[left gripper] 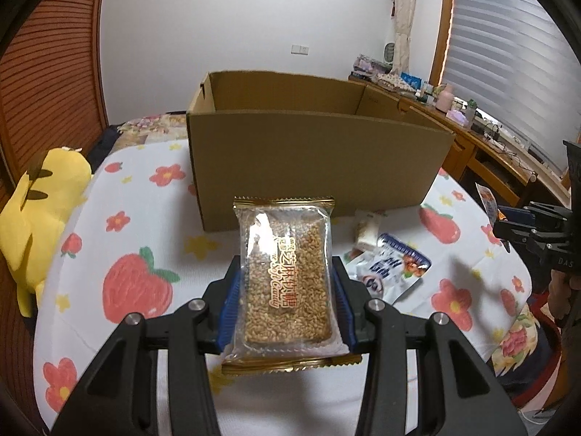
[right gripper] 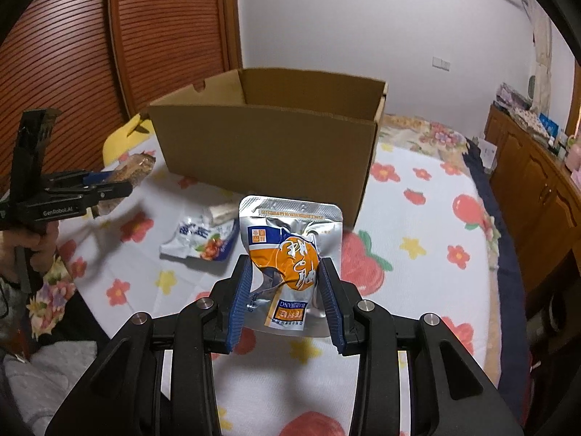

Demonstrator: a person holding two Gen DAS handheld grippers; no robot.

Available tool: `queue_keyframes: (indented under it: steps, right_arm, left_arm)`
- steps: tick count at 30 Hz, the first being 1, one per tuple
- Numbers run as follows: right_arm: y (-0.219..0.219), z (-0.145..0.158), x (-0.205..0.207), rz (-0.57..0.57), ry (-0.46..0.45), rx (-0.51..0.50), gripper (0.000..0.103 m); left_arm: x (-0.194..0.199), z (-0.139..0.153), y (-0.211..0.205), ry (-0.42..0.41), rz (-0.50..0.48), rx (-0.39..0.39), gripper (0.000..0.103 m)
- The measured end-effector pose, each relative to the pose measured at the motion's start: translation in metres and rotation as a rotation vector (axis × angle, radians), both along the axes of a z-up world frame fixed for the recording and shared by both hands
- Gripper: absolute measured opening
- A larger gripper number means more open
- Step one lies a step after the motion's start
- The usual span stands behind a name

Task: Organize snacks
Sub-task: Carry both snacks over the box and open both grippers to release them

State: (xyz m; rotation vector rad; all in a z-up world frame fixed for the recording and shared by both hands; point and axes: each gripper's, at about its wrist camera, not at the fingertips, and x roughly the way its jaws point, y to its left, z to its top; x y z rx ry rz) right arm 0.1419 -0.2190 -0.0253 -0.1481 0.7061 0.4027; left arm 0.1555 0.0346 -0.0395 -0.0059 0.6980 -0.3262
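Gripping a sesame bar (left gripper: 287, 276) by its two long sides, the left tongs (left gripper: 287, 279) hold it above the bed (left gripper: 152, 196), its long axis pointing away toward the open cardboard box (left gripper: 312, 152). The right tongs (right gripper: 285, 283) pinch a silver and orange pouch (right gripper: 290, 254) that stands upright, its print upside down and its lower part crumpled. A blue and white packet (right gripper: 203, 241) and a small white wrapped snack (right gripper: 221, 210) lie on the bed before the box; its inside is hidden.
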Motion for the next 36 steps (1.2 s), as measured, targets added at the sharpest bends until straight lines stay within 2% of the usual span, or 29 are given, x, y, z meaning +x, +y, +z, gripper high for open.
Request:
queue_keyframes:
  steps: [17,30,36]
  right_arm:
    - [0.015,0.040,-0.009,0.019,-0.106,-0.025,0.037]
    - [0.041,0.096,0.028,0.037,-0.252,-0.059,0.037]
    - [0.052,0.104,0.054,0.027,-0.279,-0.087,0.037]
  left_arm:
    - [0.002,0.035,-0.006,-0.085,-0.005,-0.018,0.044]
    - [0.056,0.091,-0.019,-0.164,-0.026,-0.006,0.044]
    - [0.089,0.094,-0.025,-0.159,-0.018,0.008,0.044]
